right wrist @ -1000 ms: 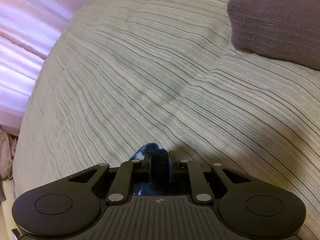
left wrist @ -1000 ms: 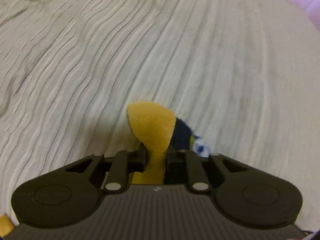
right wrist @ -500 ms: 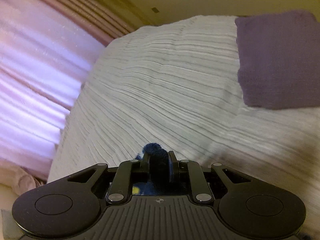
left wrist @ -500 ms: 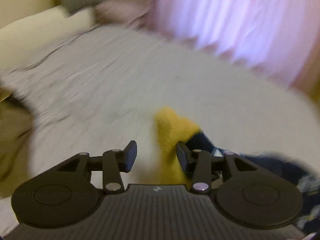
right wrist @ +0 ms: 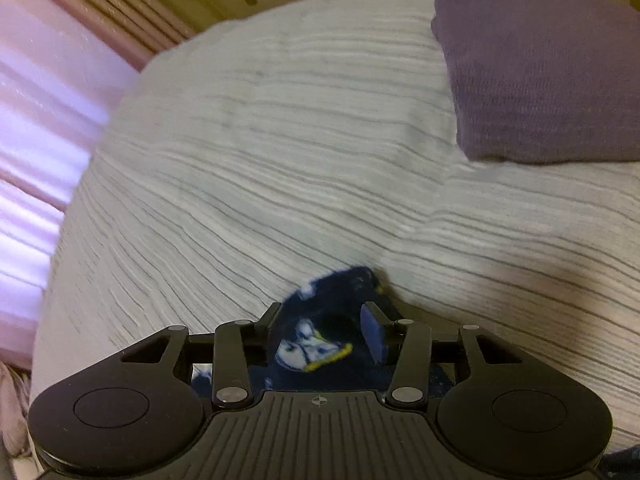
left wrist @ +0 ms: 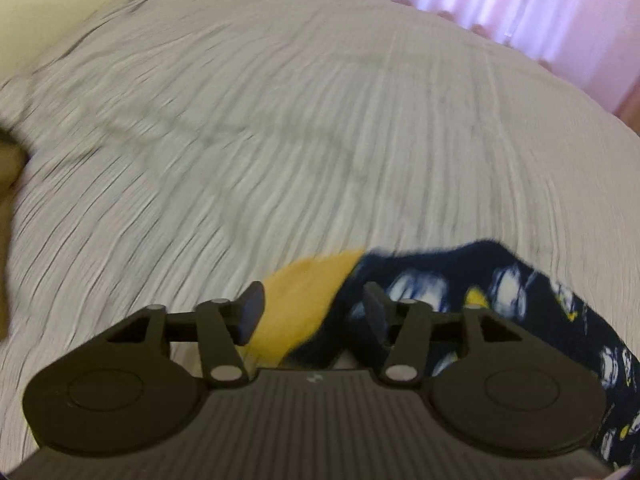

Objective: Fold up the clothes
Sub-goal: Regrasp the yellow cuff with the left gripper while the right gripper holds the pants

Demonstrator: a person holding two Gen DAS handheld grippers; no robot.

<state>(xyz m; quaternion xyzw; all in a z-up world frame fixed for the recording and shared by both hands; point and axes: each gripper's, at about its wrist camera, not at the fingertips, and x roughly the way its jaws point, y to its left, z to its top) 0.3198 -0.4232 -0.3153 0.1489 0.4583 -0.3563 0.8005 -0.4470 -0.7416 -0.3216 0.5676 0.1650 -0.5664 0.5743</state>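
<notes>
A navy sock with white and yellow figures and a yellow toe [left wrist: 308,292] lies on the striped grey bedcover [left wrist: 280,120]. My left gripper [left wrist: 314,312] is open, its fingers standing apart above the yellow toe and the navy part [left wrist: 500,292] that runs off to the right. In the right wrist view the sock's other end [right wrist: 340,292] lies loose between the spread fingers of my right gripper [right wrist: 324,326], which is open too. Neither gripper holds the fabric.
A folded purple knit garment [right wrist: 540,64] rests on the bedcover [right wrist: 280,140] at the far right. Pink curtains [right wrist: 36,120] hang past the bed's left edge, also seen as curtains [left wrist: 540,8] at the upper right. Something tan lies at the left edge.
Both grippers were shut on the sock a second ago; the left opened first, then the right. The sock now lies flat on the bed, and both views have tilted up.
</notes>
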